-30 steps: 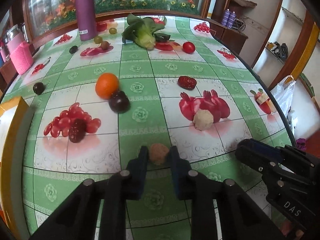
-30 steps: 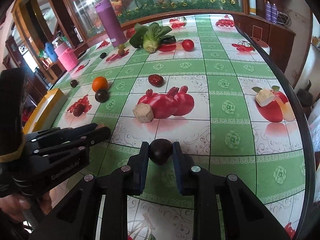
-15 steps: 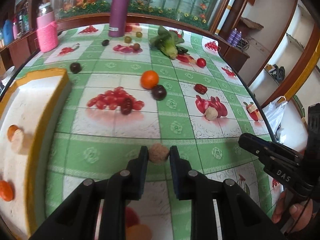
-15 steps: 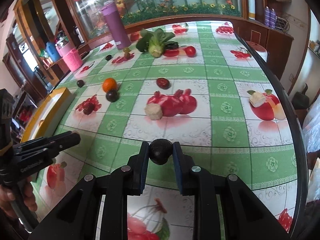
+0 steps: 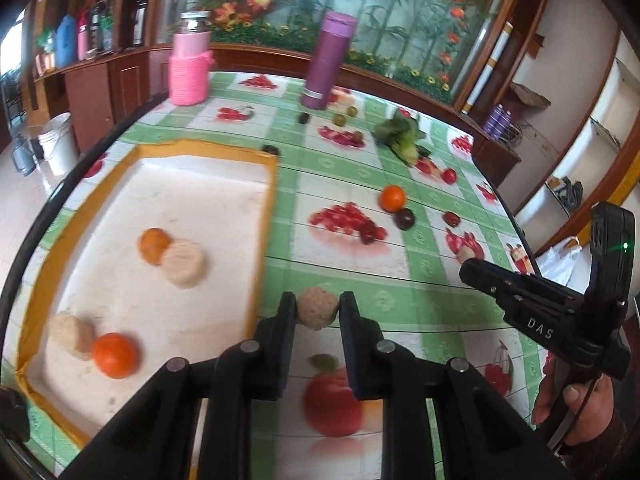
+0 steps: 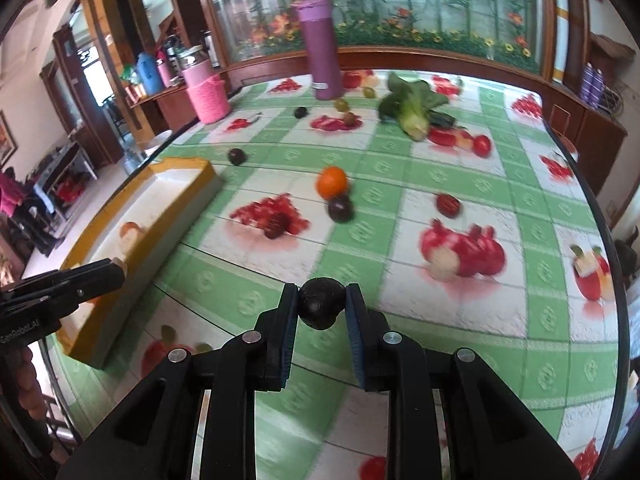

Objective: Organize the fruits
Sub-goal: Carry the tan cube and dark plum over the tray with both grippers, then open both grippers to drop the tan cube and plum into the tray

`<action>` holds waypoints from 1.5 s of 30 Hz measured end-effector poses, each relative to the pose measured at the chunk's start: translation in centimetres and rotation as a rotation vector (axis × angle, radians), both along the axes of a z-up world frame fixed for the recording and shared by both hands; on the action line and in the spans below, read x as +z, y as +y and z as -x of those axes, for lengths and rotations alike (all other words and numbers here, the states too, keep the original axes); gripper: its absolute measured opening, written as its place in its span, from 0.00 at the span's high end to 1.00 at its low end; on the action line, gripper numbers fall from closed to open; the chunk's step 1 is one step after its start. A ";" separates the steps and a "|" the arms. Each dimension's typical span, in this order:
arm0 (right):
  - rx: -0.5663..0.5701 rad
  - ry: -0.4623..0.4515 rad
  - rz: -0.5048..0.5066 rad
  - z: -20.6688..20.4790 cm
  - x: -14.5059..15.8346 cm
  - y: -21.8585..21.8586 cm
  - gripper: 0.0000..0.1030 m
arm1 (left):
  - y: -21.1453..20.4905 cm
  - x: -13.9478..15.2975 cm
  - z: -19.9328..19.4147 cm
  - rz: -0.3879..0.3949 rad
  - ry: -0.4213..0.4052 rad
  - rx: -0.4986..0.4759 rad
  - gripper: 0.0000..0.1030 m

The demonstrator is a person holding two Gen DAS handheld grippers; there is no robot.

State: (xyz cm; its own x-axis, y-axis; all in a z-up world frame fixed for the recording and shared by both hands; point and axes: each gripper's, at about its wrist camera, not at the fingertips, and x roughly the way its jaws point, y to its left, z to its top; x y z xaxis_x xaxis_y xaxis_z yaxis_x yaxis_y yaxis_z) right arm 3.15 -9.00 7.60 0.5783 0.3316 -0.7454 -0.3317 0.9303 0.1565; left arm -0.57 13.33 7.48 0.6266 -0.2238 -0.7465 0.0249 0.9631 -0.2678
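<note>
My left gripper [image 5: 318,312] is shut on a tan round fruit [image 5: 318,313], held above the table just right of the yellow-rimmed white tray [image 5: 264,216]. The tray holds two orange fruits [image 5: 115,355] and two tan ones [image 5: 183,263]. My right gripper [image 6: 322,307] is shut on a dark round fruit [image 6: 321,306] above the table; it also shows in the left wrist view [image 5: 476,274]. Loose on the table are an orange [image 6: 331,182], a dark plum [image 6: 340,208], a red date [image 6: 447,203] and a tan fruit [image 6: 442,260].
A purple flask [image 6: 322,48], a pink-sleeved jar [image 6: 205,88], a bok choy [image 6: 412,108], a small tomato [image 6: 481,145] and several small dark and green fruits [image 6: 237,156] stand farther back. The table edge curves along the right [image 6: 600,240].
Both grippers have swung left with their fruits held. The tray has come fully into the left wrist view, and the left gripper now sits beside its right rim.
</note>
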 end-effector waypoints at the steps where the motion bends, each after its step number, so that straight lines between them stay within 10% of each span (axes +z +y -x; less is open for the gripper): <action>1: 0.018 -0.003 0.001 -0.3 0.2 0.9 0.77 | 1.0 0.0 0.2 -0.004 -0.002 0.022 0.76; 20: 0.310 0.044 0.017 -7.7 -0.1 19.6 0.77 | 13.6 -3.2 -2.3 -0.056 0.069 0.265 0.76; 45: 0.369 0.117 0.185 -11.4 -5.0 23.3 0.76 | 13.5 -5.7 -5.5 -0.160 0.155 0.249 0.76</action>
State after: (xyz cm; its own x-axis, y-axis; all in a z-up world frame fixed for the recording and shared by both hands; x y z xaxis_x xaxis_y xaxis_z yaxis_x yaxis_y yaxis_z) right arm 14.50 14.31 2.63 0.3540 0.3547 -0.8654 -0.6371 0.7688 0.0545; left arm 4.91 26.86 1.81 0.5233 0.0498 -0.8507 -0.2457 0.9647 -0.0947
